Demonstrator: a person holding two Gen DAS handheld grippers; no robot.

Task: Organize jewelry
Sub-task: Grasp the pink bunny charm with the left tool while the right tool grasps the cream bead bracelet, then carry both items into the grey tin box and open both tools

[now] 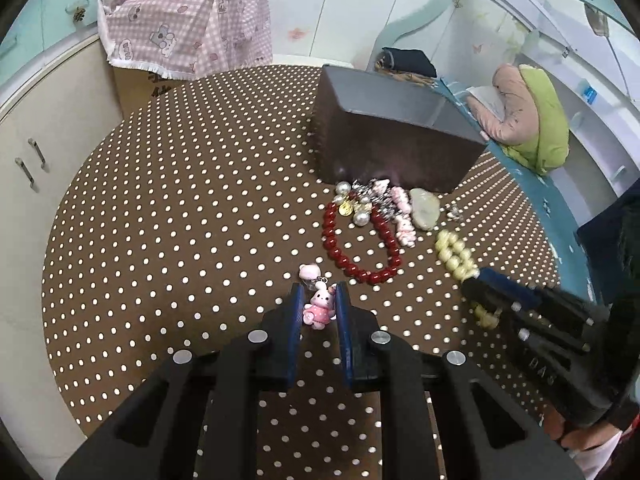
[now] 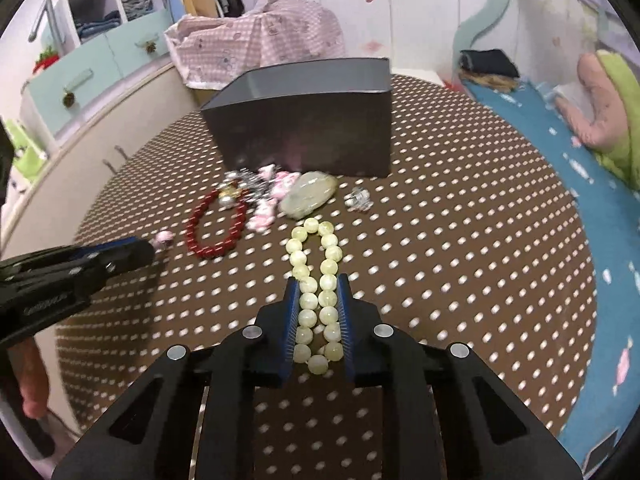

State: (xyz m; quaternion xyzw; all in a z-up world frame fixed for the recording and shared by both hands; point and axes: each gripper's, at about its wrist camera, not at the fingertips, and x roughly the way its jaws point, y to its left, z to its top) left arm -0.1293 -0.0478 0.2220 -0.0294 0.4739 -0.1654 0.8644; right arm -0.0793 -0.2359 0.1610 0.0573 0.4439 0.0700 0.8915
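My left gripper (image 1: 319,294) is shut on a pink bunny charm (image 1: 319,308) on the polka-dot table (image 1: 180,220); its second pink piece (image 1: 309,271) lies just ahead. My right gripper (image 2: 318,286) is shut on a pale green bead bracelet (image 2: 316,280), which stretches forward between the fingers. A red bead bracelet (image 1: 360,240) (image 2: 216,232), pearls with a gold tag (image 1: 352,204), pink charms (image 1: 404,216) and a pale jade stone (image 1: 425,208) (image 2: 308,198) lie in front of an open dark box (image 1: 396,136) (image 2: 308,120).
A small silver piece (image 2: 358,198) lies right of the stone. A pink checked cloth (image 1: 180,32) covers a carton behind the table. A blue bed (image 2: 560,160) with a pink and green pillow is on the right. Cabinets (image 1: 40,160) stand to the left.
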